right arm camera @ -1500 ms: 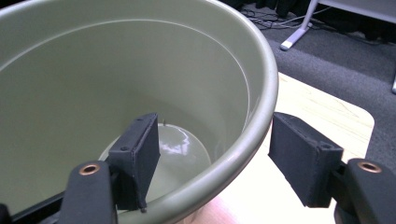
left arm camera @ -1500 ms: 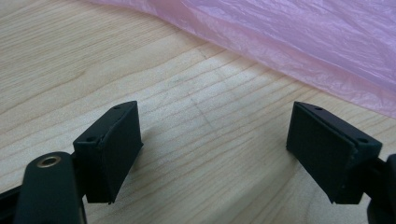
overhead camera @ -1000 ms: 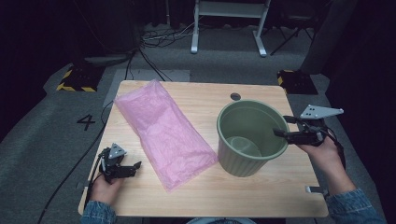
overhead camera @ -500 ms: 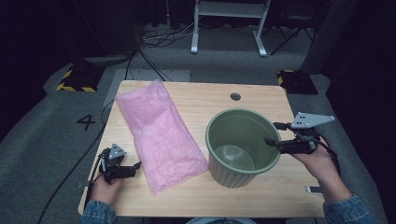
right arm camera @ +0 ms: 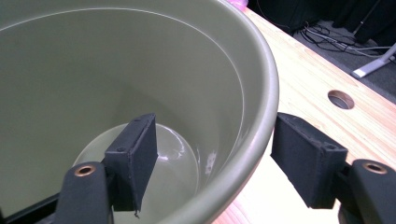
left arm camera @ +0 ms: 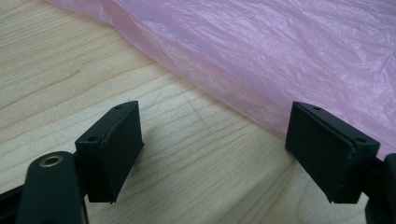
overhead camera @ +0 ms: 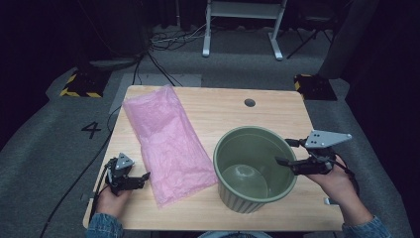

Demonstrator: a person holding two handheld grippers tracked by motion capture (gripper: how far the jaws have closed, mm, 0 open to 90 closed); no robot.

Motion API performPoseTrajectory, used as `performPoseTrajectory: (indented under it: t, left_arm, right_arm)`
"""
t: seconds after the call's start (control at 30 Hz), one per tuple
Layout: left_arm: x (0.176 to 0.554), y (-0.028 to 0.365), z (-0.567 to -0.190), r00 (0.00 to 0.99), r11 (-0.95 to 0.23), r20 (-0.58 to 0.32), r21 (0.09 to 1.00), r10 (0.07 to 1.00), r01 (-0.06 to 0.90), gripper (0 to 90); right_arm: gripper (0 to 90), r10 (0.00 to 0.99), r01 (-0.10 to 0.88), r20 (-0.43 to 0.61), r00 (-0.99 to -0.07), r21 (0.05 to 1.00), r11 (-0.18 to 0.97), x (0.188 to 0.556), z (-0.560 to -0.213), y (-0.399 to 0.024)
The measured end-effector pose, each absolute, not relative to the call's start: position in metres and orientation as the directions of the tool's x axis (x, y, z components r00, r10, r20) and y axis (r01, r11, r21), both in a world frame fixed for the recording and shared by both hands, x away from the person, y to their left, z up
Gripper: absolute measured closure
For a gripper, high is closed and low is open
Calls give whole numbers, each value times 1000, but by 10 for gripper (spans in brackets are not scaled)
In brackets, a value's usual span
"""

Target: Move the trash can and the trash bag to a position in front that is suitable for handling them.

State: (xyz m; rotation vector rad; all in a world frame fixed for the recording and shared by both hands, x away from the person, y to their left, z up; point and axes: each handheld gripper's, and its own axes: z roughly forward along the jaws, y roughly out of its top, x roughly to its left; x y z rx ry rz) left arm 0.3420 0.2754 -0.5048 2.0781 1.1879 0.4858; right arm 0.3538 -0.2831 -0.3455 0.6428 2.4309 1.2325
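Observation:
A sage-green plastic bucket (overhead camera: 247, 201) stands upright and empty on the front right of the wooden table (overhead camera: 223, 109). My right gripper (overhead camera: 282, 151) is open and straddles its right rim, one jaw inside the bucket (right arm camera: 140, 70) and one outside; the outer jaw is close against the rim in the right gripper view (right arm camera: 215, 154). A crumpled pink plastic bag (overhead camera: 166, 144) lies flat along the table's left half. My left gripper (overhead camera: 140, 181) rests open at the front left, its jaws (left arm camera: 215, 149) low over bare wood just short of the bag's edge (left arm camera: 280, 46).
A round cable hole (overhead camera: 249, 102) is in the table's far side, also in the right gripper view (right arm camera: 341, 99). Behind the table are white frame legs (overhead camera: 277, 29) and cables on the grey floor, with a "4" (overhead camera: 91, 130) marked at the left.
The bucket has slid toward the front left with my right gripper astride its rim, closing on the bag's lower corner. The left gripper has stayed put.

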Motion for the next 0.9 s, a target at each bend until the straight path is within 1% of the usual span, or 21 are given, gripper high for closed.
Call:
performPoseTrajectory:
  t: [0.2, 0.43, 0.53, 0.63, 0.67, 0.73, 0.9]
  left_arm:
    - [342, 275, -505, 513, -348, -14, 718, 858, 602, 186]
    - [342, 275, -505, 513, -348, -14, 718, 859, 602, 186]
    - [342, 275, -505, 513, -348, -14, 718, 859, 602, 186]
    - [342, 275, -505, 513, -348, -14, 718, 858, 602, 186]
    - [342, 275, -505, 513, -350, -12, 718, 858, 602, 186]
    - [342, 275, -505, 512, -348, -14, 719, 859, 602, 186]
    - [342, 275, -505, 513, -348, -14, 718, 858, 602, 186]
  right_arm:
    - [328, 539, 257, -76, -839, 817, 515, 348, -347, -272]
    - [326, 533, 245, -83, -842, 820, 516, 342, -348, -259]
    - [341, 524, 236, -92, -847, 817, 525, 342, -346, -258]
    - [354, 534, 233, -103, -839, 819, 524, 342, -341, -261]
    - [359, 540, 216, -104, -835, 841, 496, 340, -332, -267]
    - [359, 549, 203, -110, -828, 855, 477, 338, -324, -273]
    - [357, 576, 209, -122, -809, 855, 474, 338, -319, -284]
